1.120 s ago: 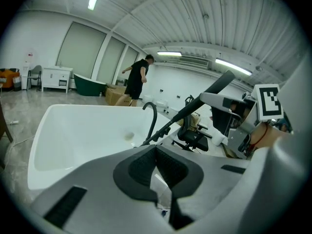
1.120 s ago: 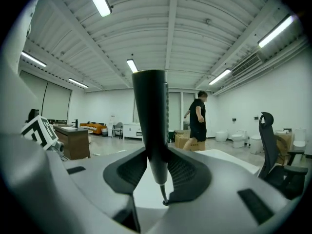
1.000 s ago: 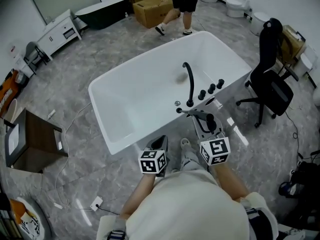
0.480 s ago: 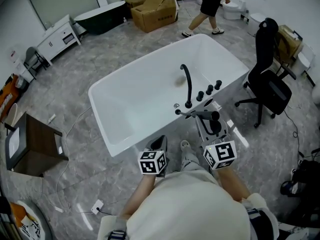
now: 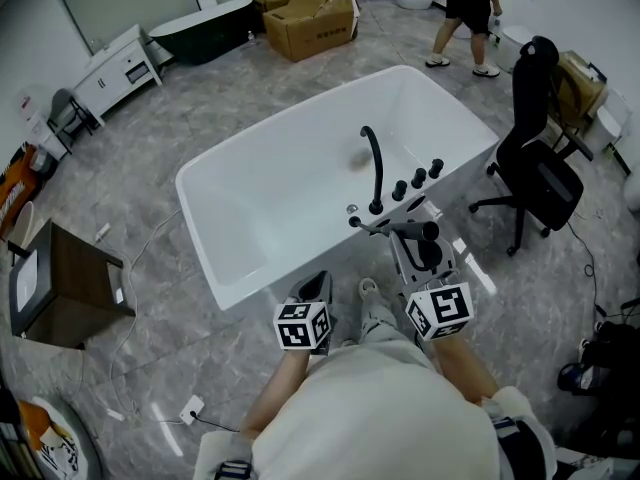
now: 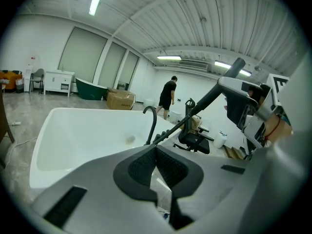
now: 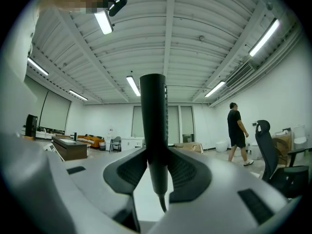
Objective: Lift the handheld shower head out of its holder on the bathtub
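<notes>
My right gripper (image 7: 157,174) is clamped on the black shower head (image 7: 154,106) at mid-handle, just above the tub (image 5: 230,258) rim by the taps (image 5: 418,178). It looks clear of its holder. The left gripper (image 6: 156,167) has its pads pressed together on nothing. I judge the wand stiff, light and slick; the hose (image 6: 174,127) will tug back
</notes>
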Available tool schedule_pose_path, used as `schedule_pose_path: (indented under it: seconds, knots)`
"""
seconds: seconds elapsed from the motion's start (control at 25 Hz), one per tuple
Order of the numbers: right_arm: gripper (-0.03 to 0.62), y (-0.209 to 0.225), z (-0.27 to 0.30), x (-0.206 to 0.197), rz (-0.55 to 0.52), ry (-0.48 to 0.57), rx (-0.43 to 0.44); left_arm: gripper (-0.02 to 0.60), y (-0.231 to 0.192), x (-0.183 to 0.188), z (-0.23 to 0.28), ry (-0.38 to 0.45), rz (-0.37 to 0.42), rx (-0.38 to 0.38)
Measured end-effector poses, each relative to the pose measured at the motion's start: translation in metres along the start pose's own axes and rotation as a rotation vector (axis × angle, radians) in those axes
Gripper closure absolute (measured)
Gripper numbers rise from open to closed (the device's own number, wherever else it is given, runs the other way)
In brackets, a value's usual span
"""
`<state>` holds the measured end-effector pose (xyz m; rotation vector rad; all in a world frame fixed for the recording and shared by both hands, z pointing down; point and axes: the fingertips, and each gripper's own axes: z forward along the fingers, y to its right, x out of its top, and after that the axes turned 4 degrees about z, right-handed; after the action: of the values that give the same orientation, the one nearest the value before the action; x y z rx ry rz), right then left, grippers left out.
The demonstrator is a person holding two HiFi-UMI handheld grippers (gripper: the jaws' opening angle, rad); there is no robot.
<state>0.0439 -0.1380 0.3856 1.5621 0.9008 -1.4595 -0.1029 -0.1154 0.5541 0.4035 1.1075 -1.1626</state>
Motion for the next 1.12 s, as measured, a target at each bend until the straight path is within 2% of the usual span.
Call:
schedule_pose_path:
  seconds: [1.12]
  knots:
    - [0.451, 0.007, 0.004, 0.0019, 0.021, -0.003, 0.001, 0.561, 0.0037, -0.0061, 0.0046, -0.022, -0.01, 0.0]
